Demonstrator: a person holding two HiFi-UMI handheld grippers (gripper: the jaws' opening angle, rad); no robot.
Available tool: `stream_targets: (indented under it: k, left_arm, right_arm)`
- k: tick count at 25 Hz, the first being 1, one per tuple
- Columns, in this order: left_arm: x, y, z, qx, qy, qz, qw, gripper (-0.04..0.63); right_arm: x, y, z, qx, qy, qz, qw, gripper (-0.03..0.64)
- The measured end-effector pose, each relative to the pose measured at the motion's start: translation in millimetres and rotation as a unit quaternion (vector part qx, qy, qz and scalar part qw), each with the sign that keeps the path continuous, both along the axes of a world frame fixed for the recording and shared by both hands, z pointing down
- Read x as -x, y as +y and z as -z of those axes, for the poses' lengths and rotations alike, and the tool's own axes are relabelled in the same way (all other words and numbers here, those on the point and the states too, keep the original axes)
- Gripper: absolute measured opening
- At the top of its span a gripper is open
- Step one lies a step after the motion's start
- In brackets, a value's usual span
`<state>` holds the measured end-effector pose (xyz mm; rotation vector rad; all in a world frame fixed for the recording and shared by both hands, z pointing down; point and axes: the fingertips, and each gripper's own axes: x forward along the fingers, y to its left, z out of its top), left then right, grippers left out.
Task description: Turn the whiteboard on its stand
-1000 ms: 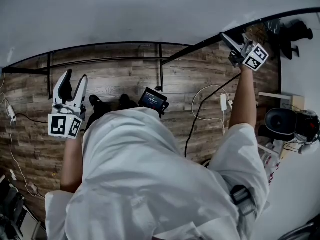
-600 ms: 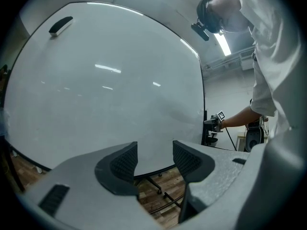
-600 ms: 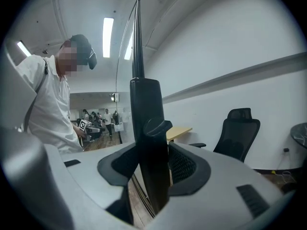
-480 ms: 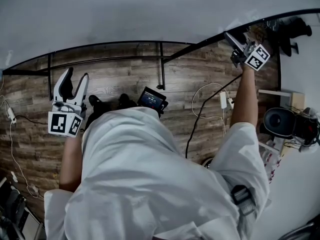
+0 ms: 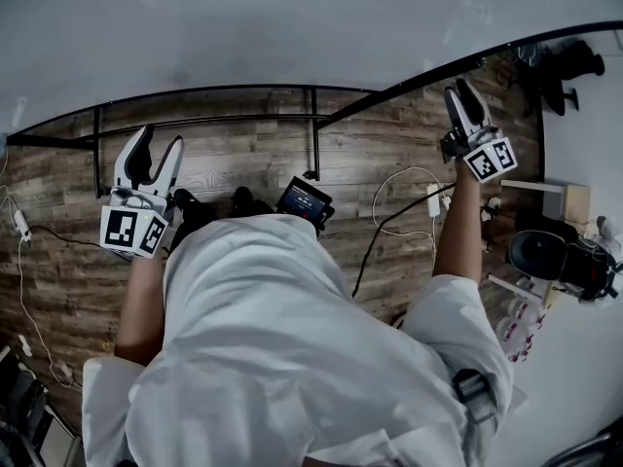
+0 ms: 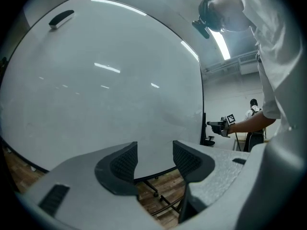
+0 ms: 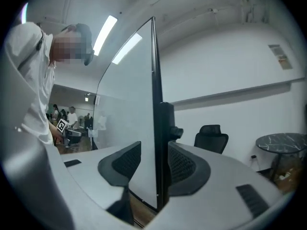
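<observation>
Above the plank floor (image 5: 243, 154), the whiteboard (image 5: 292, 27) is apparently being pinched along its upright end edge by the right gripper (image 5: 460, 93); the left gripper (image 5: 159, 139) is being held open, empty, well aside.

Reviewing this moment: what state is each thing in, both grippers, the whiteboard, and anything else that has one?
whiteboard: upright on its stand, right edge between the right gripper's jaws.
right gripper: closed on the whiteboard's edge frame.
left gripper: open, empty, facing the board's face.
office chair: upright, unoccupied.
small screen: lit.
</observation>
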<state>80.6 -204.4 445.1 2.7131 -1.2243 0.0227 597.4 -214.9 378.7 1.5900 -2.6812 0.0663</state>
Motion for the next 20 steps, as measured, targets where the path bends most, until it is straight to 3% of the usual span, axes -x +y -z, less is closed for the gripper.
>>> stream_targets:
  k: [10,20]
  left_arm:
    - [13,-21,16,-0.024,0.013,0.023,0.9994,0.238]
    - [53,-20,48,-0.054,0.012,0.059,0.9967,0.230]
  right_arm:
    - [125,24,14,-0.064,0.010,-0.056,0.996,0.118]
    - [264,15,8,-0.071,-0.004,-0.007,0.997,0.032]
